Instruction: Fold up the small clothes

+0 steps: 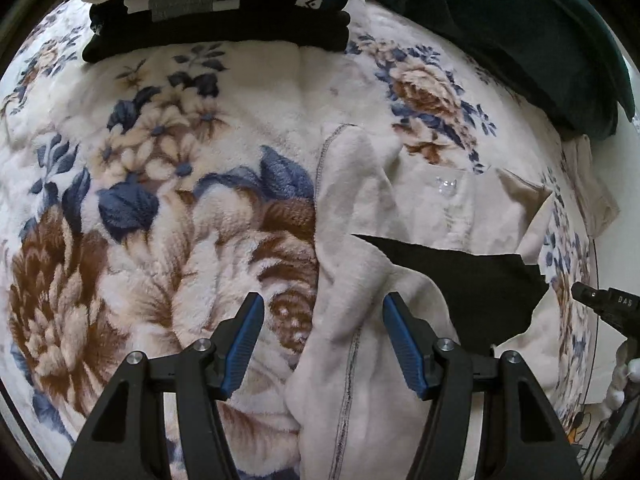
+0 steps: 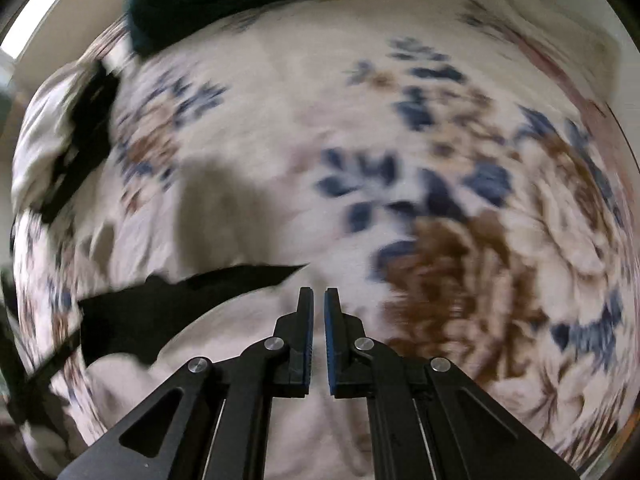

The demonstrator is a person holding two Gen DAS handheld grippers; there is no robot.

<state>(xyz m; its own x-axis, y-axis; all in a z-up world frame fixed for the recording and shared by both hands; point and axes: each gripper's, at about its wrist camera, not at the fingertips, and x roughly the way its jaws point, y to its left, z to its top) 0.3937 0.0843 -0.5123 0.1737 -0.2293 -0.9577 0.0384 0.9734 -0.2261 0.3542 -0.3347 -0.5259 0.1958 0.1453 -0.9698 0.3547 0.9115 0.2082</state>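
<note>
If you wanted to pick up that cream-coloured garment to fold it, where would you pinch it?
I'd pinch the cream garment on its stitched left edge. That seam lies free on the floral blanket, so one finger could slip under from the left. The left gripper already hangs open over that side. The right gripper looks nearly closed.

A home bedroom: plush floral blanket (image 1: 168, 208), stack of folded clothes (image 1: 216, 12).

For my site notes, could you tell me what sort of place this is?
Probably a bedroom at home: the work surface is a plush floral blanket, with a stack of folded clothes at its far edge and a cream garment spread out.
</note>
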